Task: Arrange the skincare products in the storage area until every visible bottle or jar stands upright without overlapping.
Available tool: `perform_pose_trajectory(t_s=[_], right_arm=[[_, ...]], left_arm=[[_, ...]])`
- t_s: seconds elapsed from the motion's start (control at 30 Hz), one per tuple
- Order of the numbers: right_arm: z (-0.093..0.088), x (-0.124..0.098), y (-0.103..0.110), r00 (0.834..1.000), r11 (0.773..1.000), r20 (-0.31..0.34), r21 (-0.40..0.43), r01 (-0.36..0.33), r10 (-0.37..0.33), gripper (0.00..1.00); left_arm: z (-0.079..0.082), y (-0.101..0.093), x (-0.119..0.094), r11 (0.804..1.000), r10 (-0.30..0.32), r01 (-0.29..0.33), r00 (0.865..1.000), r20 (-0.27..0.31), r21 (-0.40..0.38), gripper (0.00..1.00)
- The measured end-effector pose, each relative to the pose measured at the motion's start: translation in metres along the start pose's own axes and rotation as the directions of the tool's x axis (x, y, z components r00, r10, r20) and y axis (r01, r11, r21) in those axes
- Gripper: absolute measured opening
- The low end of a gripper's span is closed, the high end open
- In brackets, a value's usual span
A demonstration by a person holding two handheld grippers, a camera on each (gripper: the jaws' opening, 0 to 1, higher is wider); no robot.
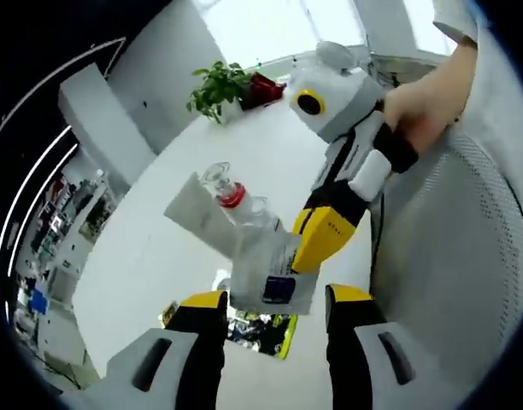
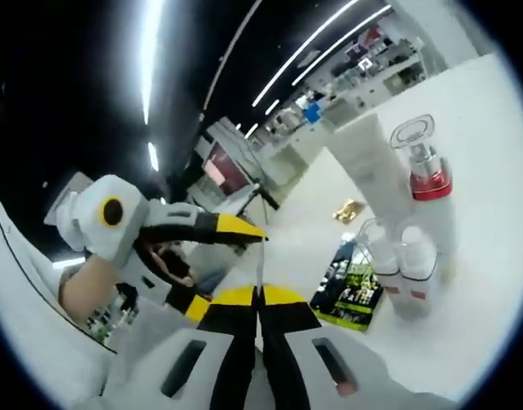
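Finding 1, tool state. My left gripper (image 1: 279, 299) has its jaws spread wide, with nothing between the pads. The clear pack (image 1: 266, 265) of skincare items sits just beyond them. My right gripper (image 2: 260, 295) has its jaws pressed together on a thin transparent edge, which I judge to be the pack's wrapper. In the left gripper view its yellow jaw meets the pack's right side.

Finding 2, position of goods. A white tube (image 1: 193, 209) and a red-collared bottle (image 1: 232, 195) rise out of the pack's top, both leaning. Small clear bottles sit in the pack's lower part. A green-and-black packet (image 1: 266, 331) lies flat on the white table (image 1: 159, 256) just below the pack. I cannot tell whether the pack's base is resting on the table or lifted off it.

Finding 3, risks.
- The pinch is on film alone. A pull could tear it or let it slip, and the contents would spill.
- The tall, top-heavy bottle next to the tube would probably be the first to topple if the pack tilts further.
- If I close the left jaws blind, they could crush the wrapper or knock the small bottles over.
- Anything that falls could land on the packet below and overlap it.
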State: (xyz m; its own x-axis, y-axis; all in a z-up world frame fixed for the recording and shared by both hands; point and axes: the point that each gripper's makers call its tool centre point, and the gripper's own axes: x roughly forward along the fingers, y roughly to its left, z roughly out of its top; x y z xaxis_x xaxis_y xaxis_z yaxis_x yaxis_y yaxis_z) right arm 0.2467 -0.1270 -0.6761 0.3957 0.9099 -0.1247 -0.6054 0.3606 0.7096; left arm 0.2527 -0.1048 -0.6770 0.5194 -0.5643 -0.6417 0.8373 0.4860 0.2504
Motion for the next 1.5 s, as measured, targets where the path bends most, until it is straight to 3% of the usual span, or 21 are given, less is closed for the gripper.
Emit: perform_pose_trajectory(t_s=[0.1, 0.17, 0.23, 0.27, 0.33, 0.4, 0.43, 0.5, 0.57, 0.63, 0.73, 0.87, 1.03, 1.13, 1.2, 1.3, 1.37, 1.5], right_arm=[[0.009, -0.003, 0.003, 0.998, 0.997, 0.063, 0.065, -0.028, 0.024, 0.01], [0.012, -0.003, 0.011, 0.994, 0.994, 0.093, 0.09, -0.058, 0.05, 0.01], [0.016, -0.003, 0.016, 0.99, 0.991, 0.113, 0.099, -0.09, 0.079, 0.01], [0.018, -0.001, 0.02, 0.987, 0.988, 0.124, 0.106, -0.112, 0.099, 0.01], [0.018, -0.001, 0.025, 0.984, 0.982, 0.127, 0.125, -0.14, 0.124, 0.01], [0.018, 0.0, 0.027, 0.982, 0.978, 0.132, 0.136, -0.155, 0.137, 0.01], [0.018, 0.0, 0.028, 0.981, 0.976, 0.134, 0.143, -0.162, 0.143, 0.01], [0.019, 0.0, 0.028, 0.978, 0.974, 0.142, 0.151, -0.171, 0.15, 0.01], [0.019, 0.001, 0.028, 0.978, 0.972, 0.143, 0.156, -0.176, 0.154, 0.01], [0.018, 0.002, 0.028, 0.977, 0.971, 0.14, 0.158, -0.18, 0.159, 0.01], [0.014, 0.004, 0.029, 0.979, 0.971, 0.125, 0.154, -0.182, 0.163, 0.01], [0.012, 0.004, 0.029, 0.981, 0.973, 0.114, 0.148, -0.175, 0.159, 0.01], [0.01, 0.005, 0.026, 0.983, 0.975, 0.11, 0.15, -0.163, 0.147, 0.01], [0.006, 0.007, 0.024, 0.986, 0.979, 0.09, 0.138, -0.149, 0.138, 0.01], [0.003, 0.008, 0.025, 0.988, 0.982, 0.074, 0.126, -0.142, 0.134, 0.01], [0.002, 0.008, 0.025, 0.99, 0.987, 0.059, 0.099, -0.13, 0.125, 0.05], [0.009, 0.007, 0.024, 0.99, 0.991, 0.074, 0.051, -0.128, 0.124, 0.09], [0.022, 0.004, 0.017, 0.99, 0.992, 0.092, 0.058, -0.111, 0.105, 0.21]], left_arm=[[-0.001, 0.002, -0.007, 0.972, -0.008, 0.033, 0.994, 0.109, -0.231, 0.59], [0.002, 0.004, -0.012, 0.934, -0.001, 0.066, 0.983, 0.184, -0.351, 0.57], [0.013, 0.0, -0.016, 0.849, 0.009, 0.143, 0.959, 0.284, -0.508, 0.53], [0.017, 0.0, -0.02, 0.8, 0.022, 0.19, 0.939, 0.344, -0.57, 0.5], [0.016, 0.006, -0.028, 0.722, 0.051, 0.251, 0.91, 0.411, -0.644, 0.42], [0.009, 0.008, -0.031, 0.679, 0.072, 0.276, 0.897, 0.437, -0.68, 0.34], [0.006, 0.008, -0.031, 0.667, 0.082, 0.277, 0.895, 0.438, -0.692, 0.31], [-0.001, 0.005, -0.031, 0.664, 0.08, 0.275, 0.898, 0.432, -0.695, 0.26], [-0.004, -0.001, -0.031, 0.64, 0.08, 0.293, 0.894, 0.44, -0.711, 0.22], [-0.002, -0.005, -0.032, 0.602, 0.083, 0.33, 0.88, 0.468, -0.727, 0.18], [-0.003, -0.01, -0.029, 0.569, 0.089, 0.354, 0.871, 0.483, -0.742, 0.16], [0.0, -0.013, -0.027, 0.517, 0.107, 0.398, 0.848, 0.519, -0.758, 0.1], [0.0, -0.011, -0.029, 0.463, 0.137, 0.43, 0.829, 0.542, -0.775, 0.06], [-0.002, -0.01, -0.029, 0.444, 0.136, 0.438, 0.829, 0.542, -0.782, 0.03], [-0.003, -0.01, -0.03, 0.385, 0.133, 0.462, 0.829, 0.543, -0.799, 0.01], [-0.003, -0.007, -0.034, 0.383, 0.134, 0.473, 0.821, 0.555, -0.793, 0.01], [-0.002, -0.001, -0.039, 0.368, 0.15, 0.485, 0.811, 0.566, -0.793, 0.01], [-0.005, 0.006, -0.05, 0.358, 0.166, 0.494, 0.801, 0.575, -0.792, 0.01]])
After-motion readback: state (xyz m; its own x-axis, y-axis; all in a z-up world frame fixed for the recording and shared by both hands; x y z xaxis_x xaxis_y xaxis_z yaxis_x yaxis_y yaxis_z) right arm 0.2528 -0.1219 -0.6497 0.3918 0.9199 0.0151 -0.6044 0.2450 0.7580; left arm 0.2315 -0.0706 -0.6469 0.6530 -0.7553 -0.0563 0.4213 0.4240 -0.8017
